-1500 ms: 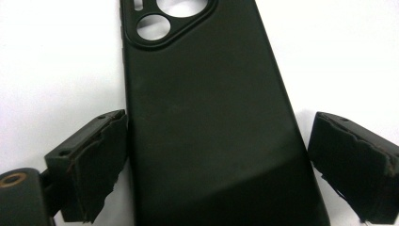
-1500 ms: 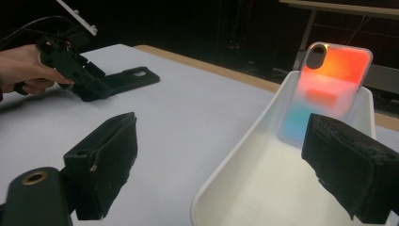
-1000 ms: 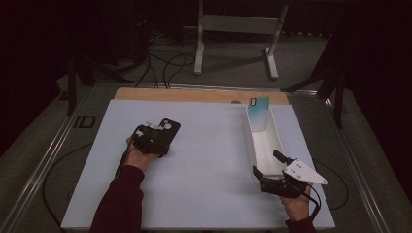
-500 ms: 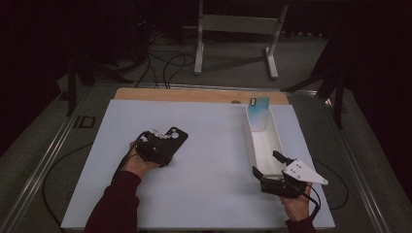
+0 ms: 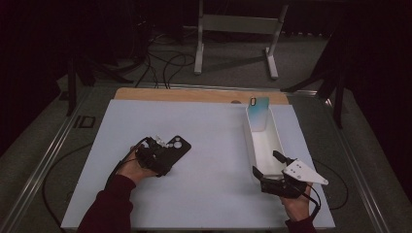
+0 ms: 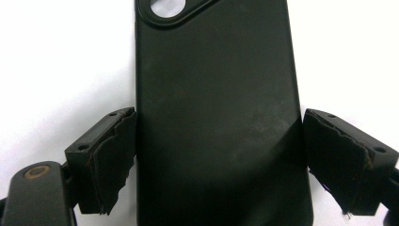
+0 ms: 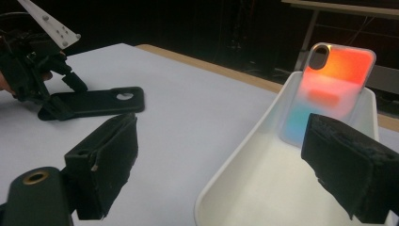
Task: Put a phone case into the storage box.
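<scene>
A black phone case (image 5: 174, 148) lies back-up and low over the white mat, left of centre. My left gripper (image 5: 163, 155) is shut on it, a pad on each long edge (image 6: 219, 155). From the right gripper view the case (image 7: 99, 101) looks flat on the mat, with the left gripper (image 7: 59, 99) at its end. A phone case shading from orange to blue (image 7: 329, 89) leans upright against the far end of a long white tray (image 5: 248, 145). At the tray's near end my right gripper (image 5: 266, 162) is open, with the tray's wall (image 7: 240, 155) between its jaws and nothing held.
The white mat (image 5: 218, 194) covers the table, with a wooden strip (image 5: 194, 94) along its far edge. Beyond the table stand a metal frame's legs (image 5: 199, 43) and cables on the dark floor. A person's sleeve (image 5: 107, 208) comes in from the bottom left.
My left gripper has carried the black phone case a little right and toward the near edge. The right gripper and the tray have stayed put.
</scene>
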Demonstrator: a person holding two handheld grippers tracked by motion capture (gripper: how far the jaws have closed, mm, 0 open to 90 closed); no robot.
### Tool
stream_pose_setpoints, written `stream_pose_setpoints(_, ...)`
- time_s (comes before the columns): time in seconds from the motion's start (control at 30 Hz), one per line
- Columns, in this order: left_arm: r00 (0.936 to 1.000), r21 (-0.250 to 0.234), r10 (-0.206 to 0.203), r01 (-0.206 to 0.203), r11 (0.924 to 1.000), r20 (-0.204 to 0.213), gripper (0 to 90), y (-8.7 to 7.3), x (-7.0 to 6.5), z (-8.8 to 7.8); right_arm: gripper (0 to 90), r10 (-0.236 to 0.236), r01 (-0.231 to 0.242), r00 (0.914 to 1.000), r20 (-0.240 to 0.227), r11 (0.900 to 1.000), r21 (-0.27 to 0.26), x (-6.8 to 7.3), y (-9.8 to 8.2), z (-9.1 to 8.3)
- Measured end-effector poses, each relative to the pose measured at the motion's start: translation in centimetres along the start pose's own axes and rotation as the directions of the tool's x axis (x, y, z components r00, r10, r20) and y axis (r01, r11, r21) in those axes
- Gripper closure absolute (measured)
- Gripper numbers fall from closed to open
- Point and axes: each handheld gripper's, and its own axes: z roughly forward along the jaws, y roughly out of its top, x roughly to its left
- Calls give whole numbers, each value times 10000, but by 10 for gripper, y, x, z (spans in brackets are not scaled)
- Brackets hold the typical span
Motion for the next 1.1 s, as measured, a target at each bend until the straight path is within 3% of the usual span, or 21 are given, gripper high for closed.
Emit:
stream_pose_setpoints(0.23,9990,301,399,-405,9987,179,138,0,-5,-2,111,-38,38,10000,-22,10000,-16,0,0,0)
stream_pose_setpoints(0.5,9950,157,991,-989,9950,-104,150,0,-10,-4,111,-29,29,10000,-24,10000,3,1,1,0)
stream_pose_setpoints(0.7,9934,-367,1142,-1145,9927,-92,155,1,-14,-8,111,-53,53,10000,-15,10000,18,0,1,1)
stream_pose_setpoints(1.1,9948,-1364,996,-1019,9854,-235,164,4,-14,-24,111,-23,23,10000,-40,10000,7,0,1,1)
